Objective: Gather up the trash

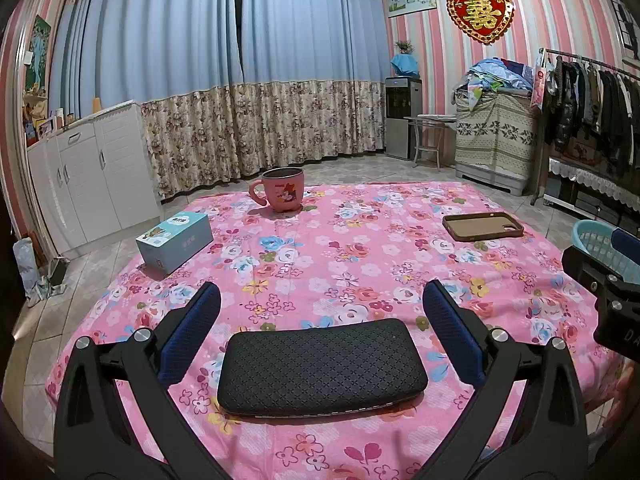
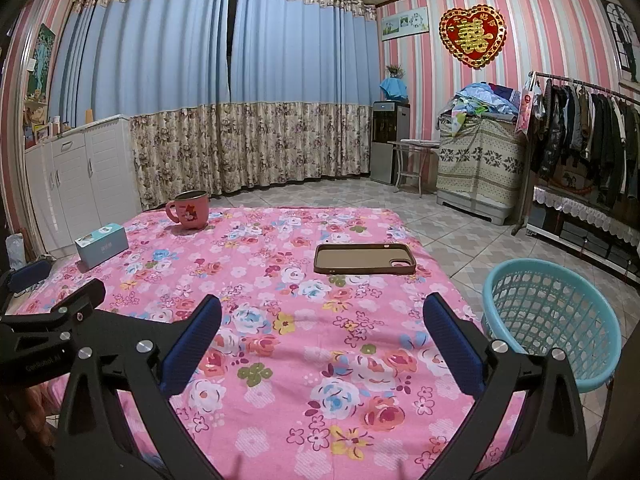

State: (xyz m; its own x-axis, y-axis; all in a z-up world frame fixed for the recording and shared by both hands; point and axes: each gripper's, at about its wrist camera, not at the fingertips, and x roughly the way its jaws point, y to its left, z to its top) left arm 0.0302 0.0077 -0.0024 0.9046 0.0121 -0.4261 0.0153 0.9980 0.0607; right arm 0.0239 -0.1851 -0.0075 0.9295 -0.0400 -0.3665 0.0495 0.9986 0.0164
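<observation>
My left gripper (image 1: 320,312) is open and empty above a black padded case (image 1: 322,366) that lies on the pink floral tablecloth (image 1: 360,264), close between the fingers. My right gripper (image 2: 320,320) is open and empty over bare cloth (image 2: 280,380). A light blue small box (image 1: 175,241) lies at the left, also in the right wrist view (image 2: 102,245). A brown phone case (image 1: 482,226) lies at the right, also in the right wrist view (image 2: 364,259). A turquoise mesh basket (image 2: 552,316) stands off the table's right edge, partly seen in the left wrist view (image 1: 600,246).
A pink cartoon mug (image 1: 280,194) stands at the table's far edge, also in the right wrist view (image 2: 190,210). White cabinets (image 1: 92,176) line the left wall. A clothes rack (image 2: 584,136) and a covered pile (image 2: 480,160) stand at the right. The floor is tiled.
</observation>
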